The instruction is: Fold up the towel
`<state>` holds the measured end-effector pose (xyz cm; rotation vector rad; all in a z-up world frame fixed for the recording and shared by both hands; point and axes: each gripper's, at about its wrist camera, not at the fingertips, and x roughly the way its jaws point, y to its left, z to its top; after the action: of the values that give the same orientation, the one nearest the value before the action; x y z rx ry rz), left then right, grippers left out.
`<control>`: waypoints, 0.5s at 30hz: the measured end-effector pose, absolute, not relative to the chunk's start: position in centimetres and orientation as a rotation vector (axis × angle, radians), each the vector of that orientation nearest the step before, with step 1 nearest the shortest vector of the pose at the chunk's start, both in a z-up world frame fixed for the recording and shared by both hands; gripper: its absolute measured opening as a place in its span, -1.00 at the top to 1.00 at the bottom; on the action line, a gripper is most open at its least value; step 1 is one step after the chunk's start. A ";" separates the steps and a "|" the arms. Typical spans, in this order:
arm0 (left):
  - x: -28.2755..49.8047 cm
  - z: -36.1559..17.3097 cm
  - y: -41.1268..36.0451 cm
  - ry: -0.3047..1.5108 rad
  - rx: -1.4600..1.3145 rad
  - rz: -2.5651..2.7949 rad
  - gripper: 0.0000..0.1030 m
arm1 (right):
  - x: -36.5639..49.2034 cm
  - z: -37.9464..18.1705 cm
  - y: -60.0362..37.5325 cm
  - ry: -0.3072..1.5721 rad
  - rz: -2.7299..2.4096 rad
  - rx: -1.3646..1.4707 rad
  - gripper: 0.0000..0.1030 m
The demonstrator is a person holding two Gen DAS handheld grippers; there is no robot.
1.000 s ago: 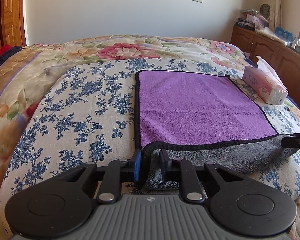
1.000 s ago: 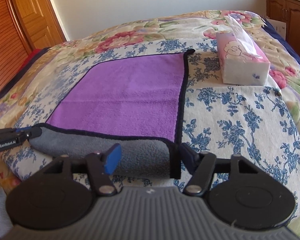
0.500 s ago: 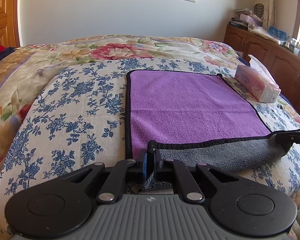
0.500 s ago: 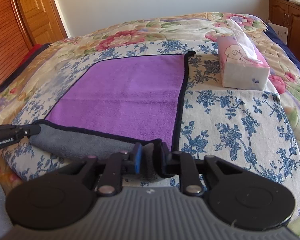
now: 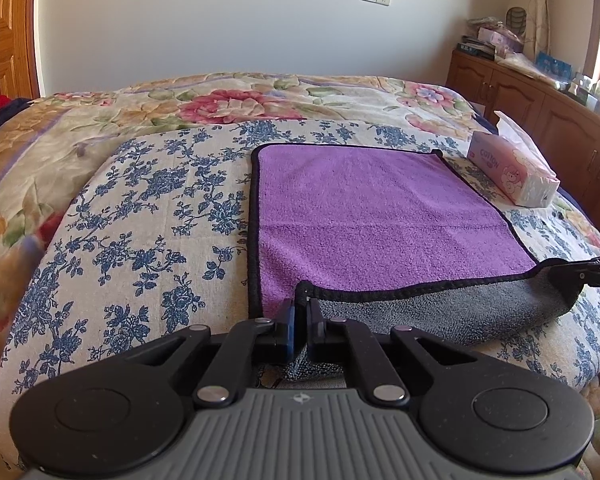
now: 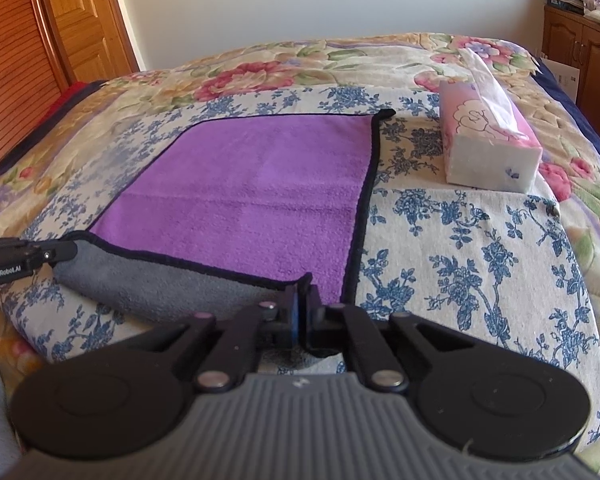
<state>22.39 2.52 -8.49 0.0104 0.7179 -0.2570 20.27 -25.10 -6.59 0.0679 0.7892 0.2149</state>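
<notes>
The left tool [image 5: 299, 322] is closed on the near left corner of the towel [image 5: 372, 216], which lies purple side up on the bed [image 5: 148, 216]. Between the tools the near hem is lifted and rolled back, showing the grey underside. The right tool [image 6: 301, 312] is clamped on the near right corner. The rest of the towel stretches flat straight ahead of both tools, and its far edge runs parallel to the held hem. The fold likely turns on carrying both corners forward evenly to that far edge. A tissue box [image 6: 488, 140] stands apart to the right.
</notes>
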 end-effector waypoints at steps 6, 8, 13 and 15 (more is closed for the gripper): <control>22.3 -8.2 2.5 0.707 0.013 -0.256 0.89 | 20.1 -6.3 -25.2 0.769 0.216 0.066 0.92; 22.3 -8.0 2.5 0.701 0.011 -0.254 0.89 | 20.1 -6.2 -25.2 0.759 0.215 0.069 0.92; 22.1 -7.6 2.5 0.683 0.003 -0.253 0.89 | 20.1 -5.8 -25.3 0.729 0.215 0.069 0.92; 22.1 -7.4 2.5 0.677 0.003 -0.252 0.89 | 20.1 -5.7 -25.4 0.720 0.214 0.074 0.92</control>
<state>22.11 2.47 -7.37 0.0033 0.6766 -0.2518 20.11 -25.38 -5.66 0.0737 0.7200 0.2143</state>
